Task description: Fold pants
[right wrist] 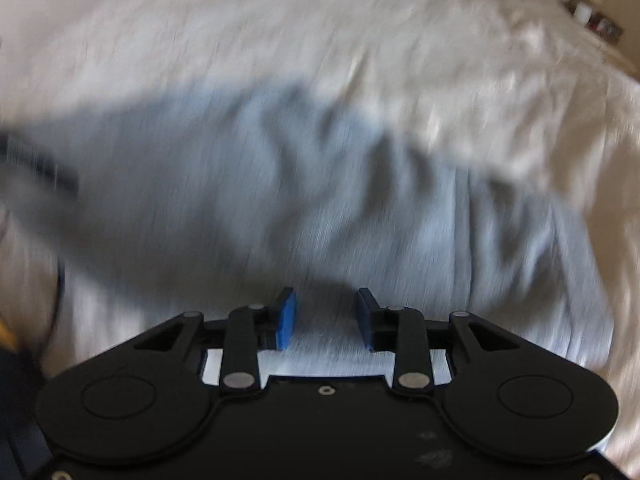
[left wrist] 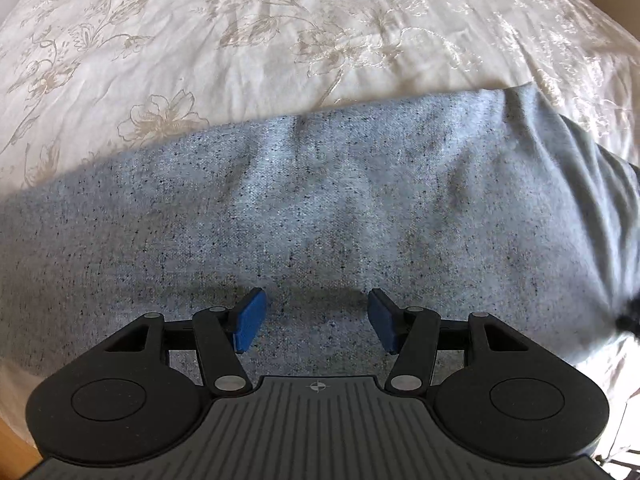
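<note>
Grey flecked pants point(left wrist: 320, 208) lie spread across a cream floral bedspread point(left wrist: 200, 40). My left gripper point(left wrist: 316, 318) hangs over the flat grey cloth, pointing steeply down, its blue pads point(left wrist: 250, 320) wide apart with nothing between them. The right wrist view is smeared by motion. There the pants point(right wrist: 320, 200) show wrinkles toward the right, and my right gripper point(right wrist: 326, 318) hovers over them with a clear gap between its blue pads point(right wrist: 286, 320) and no cloth pinched.
The bedspread point(right wrist: 280, 20) stretches beyond the pants on the far side and to the right. A strip of wooden floor point(left wrist: 16, 448) shows at the lower left. Small items point(right wrist: 596, 20) sit on a ledge at the top right.
</note>
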{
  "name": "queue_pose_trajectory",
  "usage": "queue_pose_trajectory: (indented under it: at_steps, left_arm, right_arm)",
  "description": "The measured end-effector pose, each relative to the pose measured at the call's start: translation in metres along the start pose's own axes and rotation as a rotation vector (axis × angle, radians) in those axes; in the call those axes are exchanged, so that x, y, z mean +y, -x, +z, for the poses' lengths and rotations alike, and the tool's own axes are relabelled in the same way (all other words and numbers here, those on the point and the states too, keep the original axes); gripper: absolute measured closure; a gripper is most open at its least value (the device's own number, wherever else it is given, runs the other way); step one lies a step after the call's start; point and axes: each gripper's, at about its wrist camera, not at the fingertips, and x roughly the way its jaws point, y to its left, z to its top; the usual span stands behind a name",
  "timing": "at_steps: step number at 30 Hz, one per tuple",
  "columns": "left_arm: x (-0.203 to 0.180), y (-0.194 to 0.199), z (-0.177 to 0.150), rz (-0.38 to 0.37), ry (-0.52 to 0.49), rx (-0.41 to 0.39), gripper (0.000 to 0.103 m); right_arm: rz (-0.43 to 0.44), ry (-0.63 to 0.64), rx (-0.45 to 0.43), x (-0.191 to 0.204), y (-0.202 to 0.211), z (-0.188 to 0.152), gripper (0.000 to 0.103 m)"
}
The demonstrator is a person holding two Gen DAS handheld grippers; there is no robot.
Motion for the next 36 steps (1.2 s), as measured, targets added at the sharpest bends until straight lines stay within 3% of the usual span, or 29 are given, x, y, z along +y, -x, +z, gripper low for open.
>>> queue_pose_trajectory:
  at_steps: [5,10,12,14,16,20,32,36]
  left_arm:
    - [0.02,0.006,-0.007,-0.038,0.046,-0.033,0.048]
    - [0.055,0.016,-0.022,-0.127,0.124,-0.069,0.048]
    - [0.072,0.021,-0.028,-0.137,0.156,-0.094,0.045]
    - [0.093,0.029,-0.038,-0.144,0.194,-0.121,0.03]
    - [0.114,0.037,-0.05,-0.152,0.233,-0.141,0.023]
    - [0.16,0.051,-0.072,-0.108,0.306,-0.171,0.013]
    - [0.314,0.066,-0.097,-0.031,0.488,-0.221,0.012]
    - [0.343,0.066,-0.091,-0.023,0.465,-0.243,0.012]
  right_arm:
    - [-0.013,-0.07,-0.061,0.003,0.021,0.005,0.068]
    - [0.006,-0.01,-0.143,0.026,0.025,0.039,0.062]
    - [0.029,0.029,-0.164,0.046,0.026,0.053,0.062]
    - [0.054,0.066,-0.175,0.066,0.026,0.065,0.06]
    - [0.084,0.097,-0.178,0.088,0.024,0.076,0.059]
    - [0.14,0.146,-0.186,0.134,0.024,0.091,0.057]
    - [0.229,0.206,-0.194,0.276,0.036,0.12,0.052]
    - [0.23,0.217,-0.192,0.31,0.04,0.124,0.051]
